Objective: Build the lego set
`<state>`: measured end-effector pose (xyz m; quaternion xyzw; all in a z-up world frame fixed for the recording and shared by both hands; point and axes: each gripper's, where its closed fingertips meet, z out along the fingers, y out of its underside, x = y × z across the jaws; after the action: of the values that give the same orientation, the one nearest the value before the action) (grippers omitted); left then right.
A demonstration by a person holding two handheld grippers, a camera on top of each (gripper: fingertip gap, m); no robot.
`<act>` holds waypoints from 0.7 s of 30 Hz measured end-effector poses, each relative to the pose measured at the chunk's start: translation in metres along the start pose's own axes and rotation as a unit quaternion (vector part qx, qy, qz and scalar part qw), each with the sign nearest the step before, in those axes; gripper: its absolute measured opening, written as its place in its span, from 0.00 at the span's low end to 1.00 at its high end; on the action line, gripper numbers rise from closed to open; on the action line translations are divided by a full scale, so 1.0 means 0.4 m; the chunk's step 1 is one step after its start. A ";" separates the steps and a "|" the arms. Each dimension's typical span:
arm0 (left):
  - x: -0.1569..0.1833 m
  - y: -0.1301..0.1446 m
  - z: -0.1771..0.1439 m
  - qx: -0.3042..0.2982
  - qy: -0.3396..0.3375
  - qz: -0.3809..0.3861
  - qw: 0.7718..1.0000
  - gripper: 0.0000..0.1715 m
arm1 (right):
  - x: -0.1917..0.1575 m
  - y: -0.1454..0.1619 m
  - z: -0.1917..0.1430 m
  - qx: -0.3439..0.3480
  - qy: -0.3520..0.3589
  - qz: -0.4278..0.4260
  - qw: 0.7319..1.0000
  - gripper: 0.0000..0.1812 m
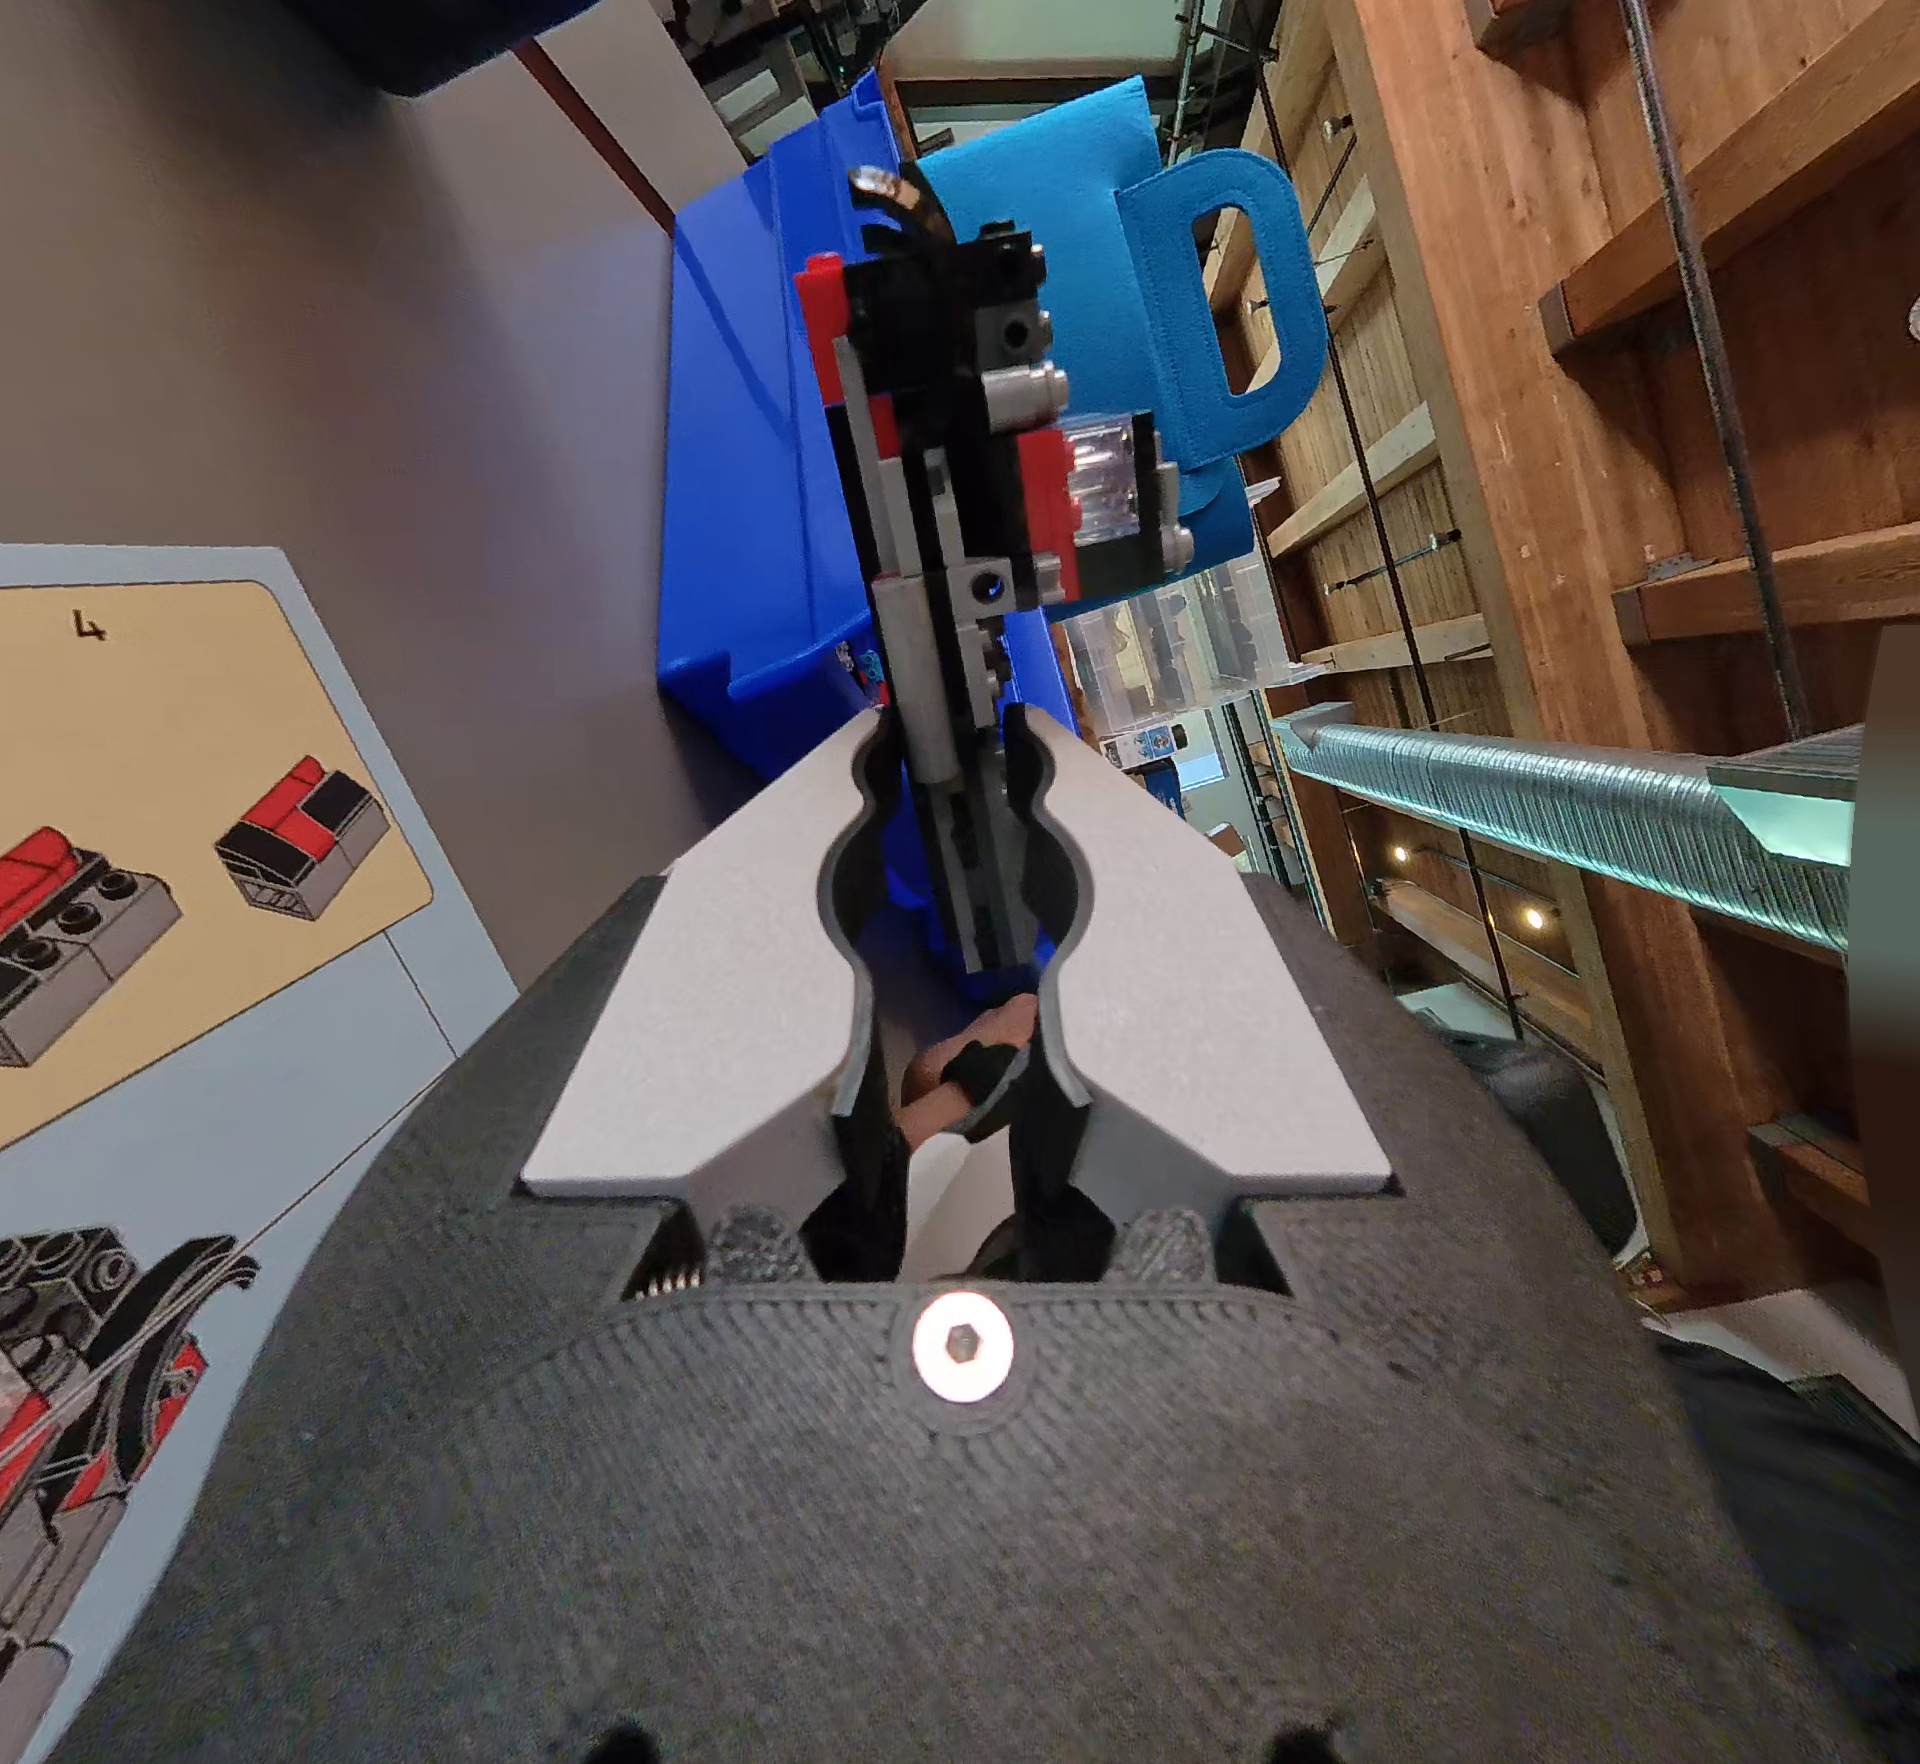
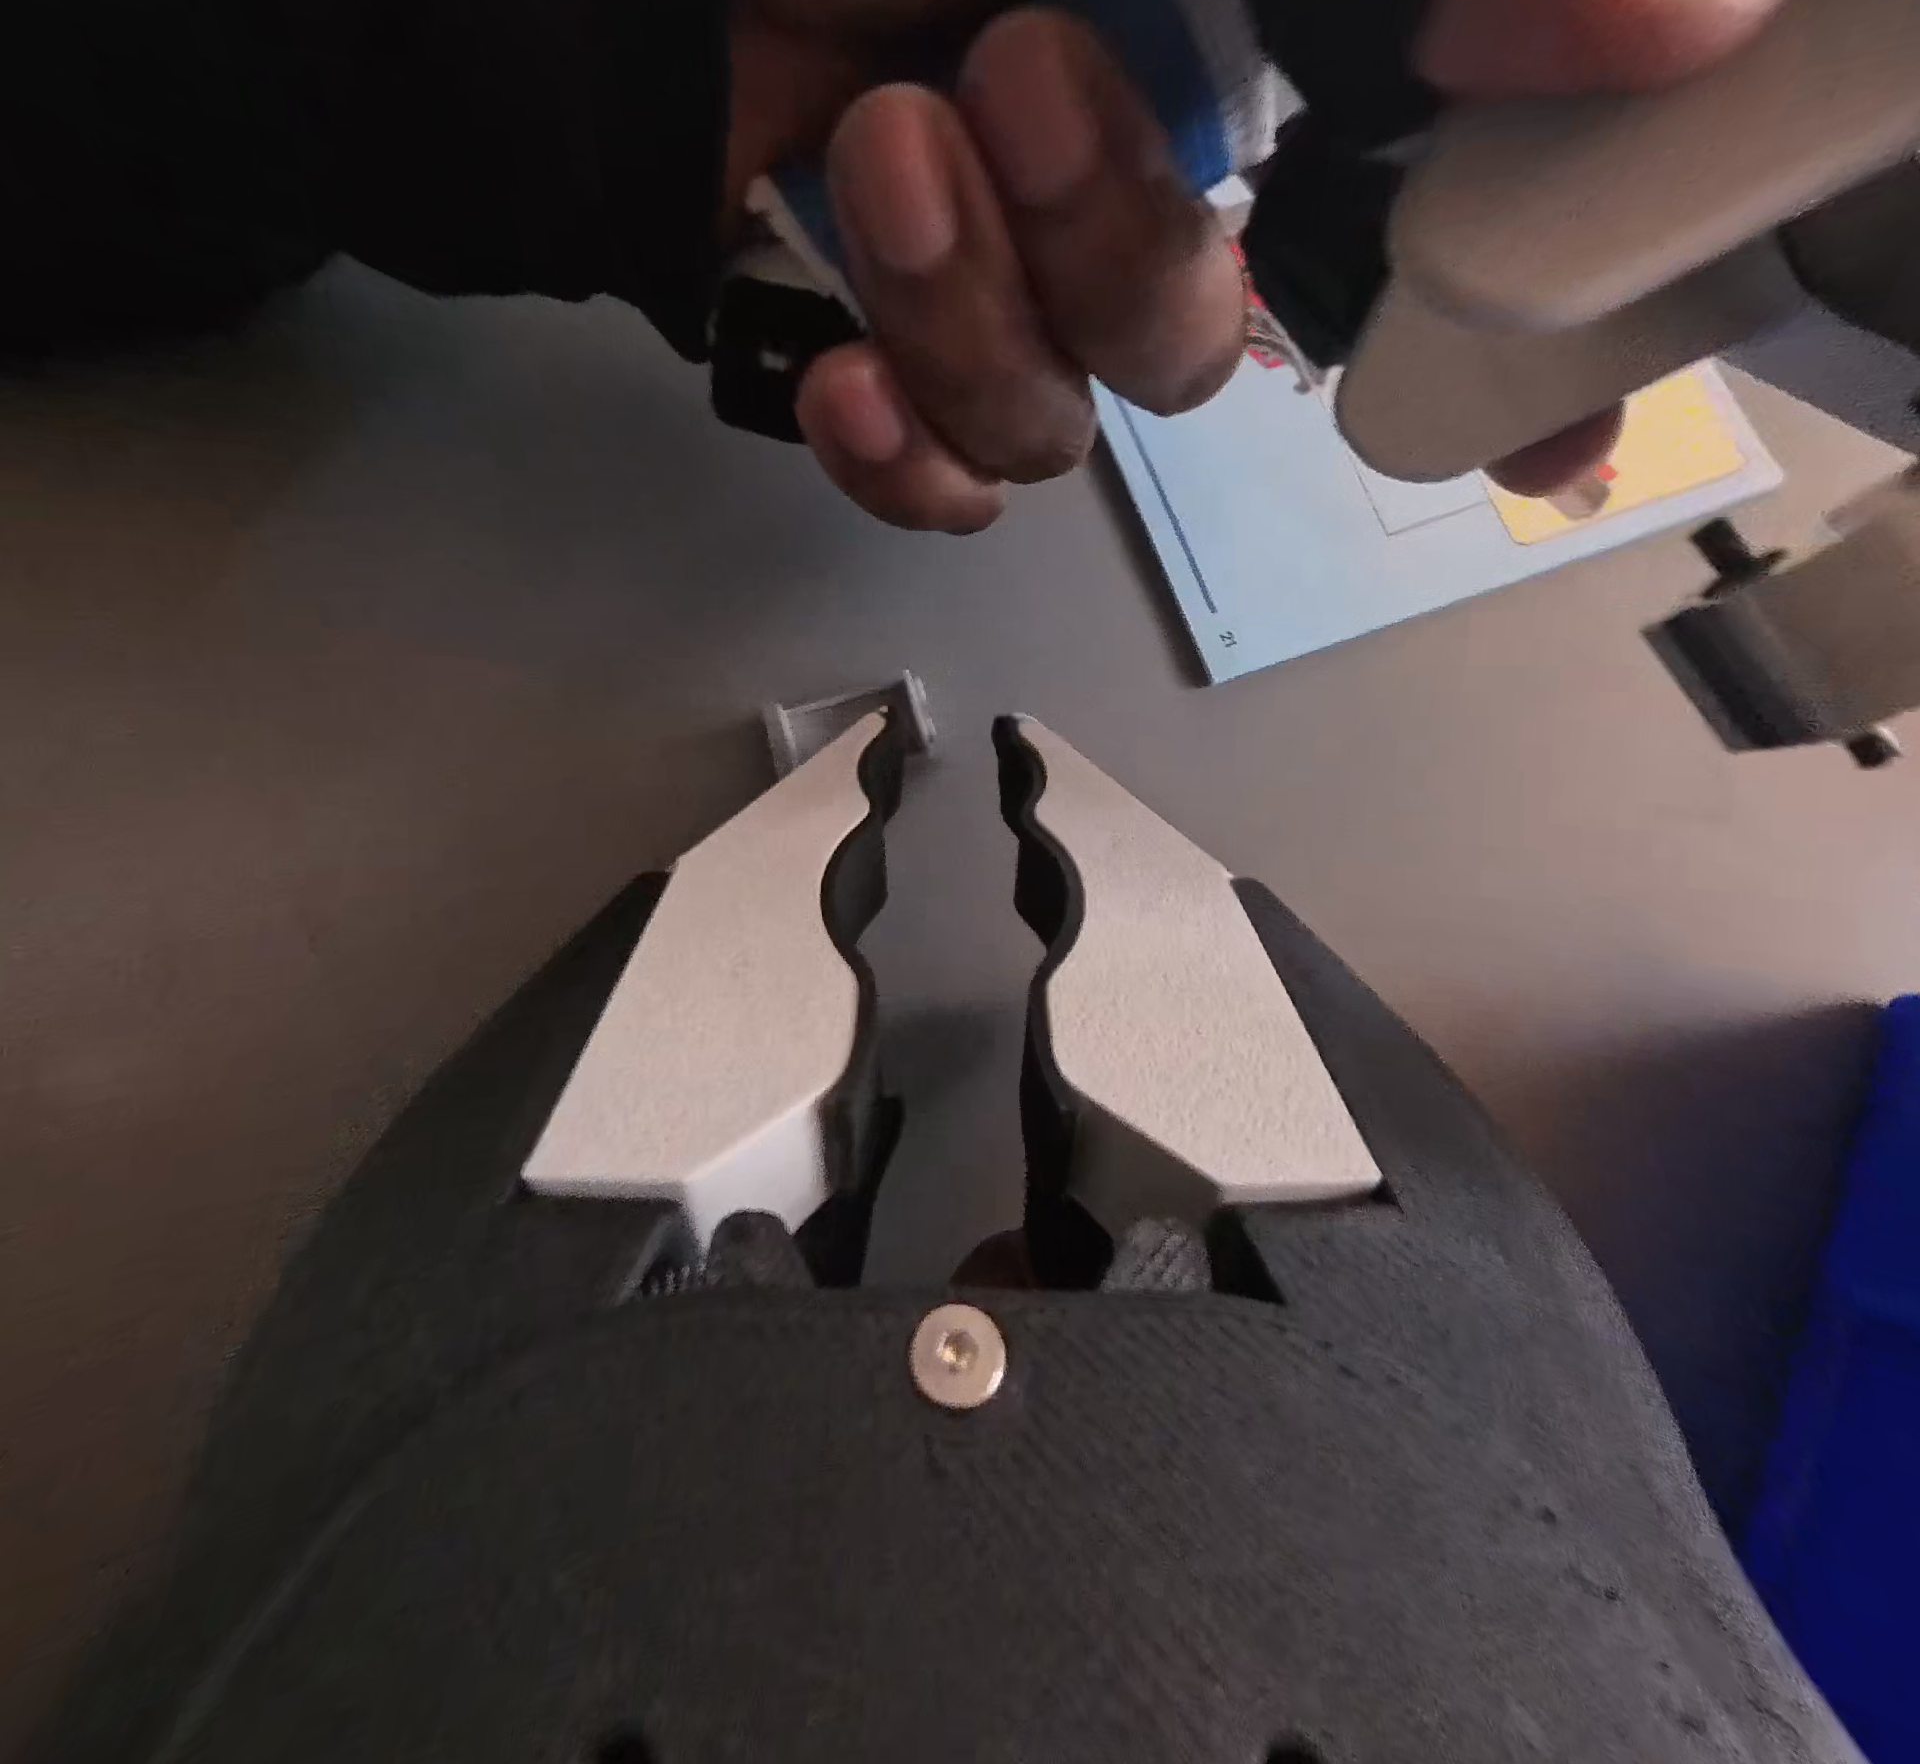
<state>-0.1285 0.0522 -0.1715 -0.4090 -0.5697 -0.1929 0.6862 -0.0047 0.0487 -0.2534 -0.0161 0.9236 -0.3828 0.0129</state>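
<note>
Left gripper (image 1: 951, 727) — jaws closed on the long grey end of the model (image 1: 956, 467), a black, red and grey build held up clear of the table (image 1: 364, 312), in front of the blue bin (image 1: 748, 467) and felt bag (image 1: 1091, 187). The manual (image 1: 187, 831) lies open at left. Right gripper (image 2: 943, 738) — jaws narrowly parted, holding nothing, tips low over the table just beside a small grey piece (image 2: 831, 712). A hand (image 2: 987, 280) hangs blurred above.

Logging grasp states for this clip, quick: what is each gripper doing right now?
Left gripper: shut on the lego model, held up off the table.
Right gripper: open, empty, tips beside a small grey piece on the table.
</note>
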 end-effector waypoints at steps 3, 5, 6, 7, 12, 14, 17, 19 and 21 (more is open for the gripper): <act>-0.001 -0.001 -0.001 0.000 0.000 -0.003 1.000 0.12 | -0.011 0.004 0.010 -0.005 -0.006 -0.015 1.000 0.08; -0.004 0.000 -0.002 -0.001 -0.002 -0.007 1.000 0.12 | -0.012 0.003 0.012 -0.002 -0.001 -0.029 1.000 0.03; -0.005 0.001 -0.002 -0.002 -0.001 -0.011 1.000 0.12 | -0.010 0.002 0.012 0.000 0.005 -0.038 0.999 0.03; -0.006 0.003 -0.001 -0.003 0.001 -0.017 1.000 0.12 | -0.004 -0.001 0.009 0.004 0.014 -0.046 0.999 0.03; -0.007 0.014 0.003 -0.010 0.010 -0.044 0.999 0.12 | 0.034 -0.036 -0.052 0.064 0.058 -0.078 0.993 0.03; -0.004 0.021 0.007 -0.014 0.017 -0.055 0.998 0.12 | 0.063 -0.062 -0.103 0.096 0.088 -0.091 0.987 0.03; -0.003 0.035 0.013 -0.023 0.023 -0.068 0.997 0.12 | 0.113 -0.119 -0.198 0.156 0.139 -0.099 0.973 0.02; -0.002 0.046 0.019 -0.029 0.025 -0.075 0.996 0.12 | 0.149 -0.161 -0.260 0.195 0.178 -0.110 0.958 0.02; 0.000 0.058 0.025 -0.036 0.030 -0.086 0.995 0.12 | 0.193 -0.197 -0.308 0.221 0.230 -0.125 0.940 0.02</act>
<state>-0.1176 0.0736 -0.1792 -0.3773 -0.5745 -0.2838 0.6686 -0.0846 0.0770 -0.1115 -0.0397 0.7843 -0.5688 -0.2445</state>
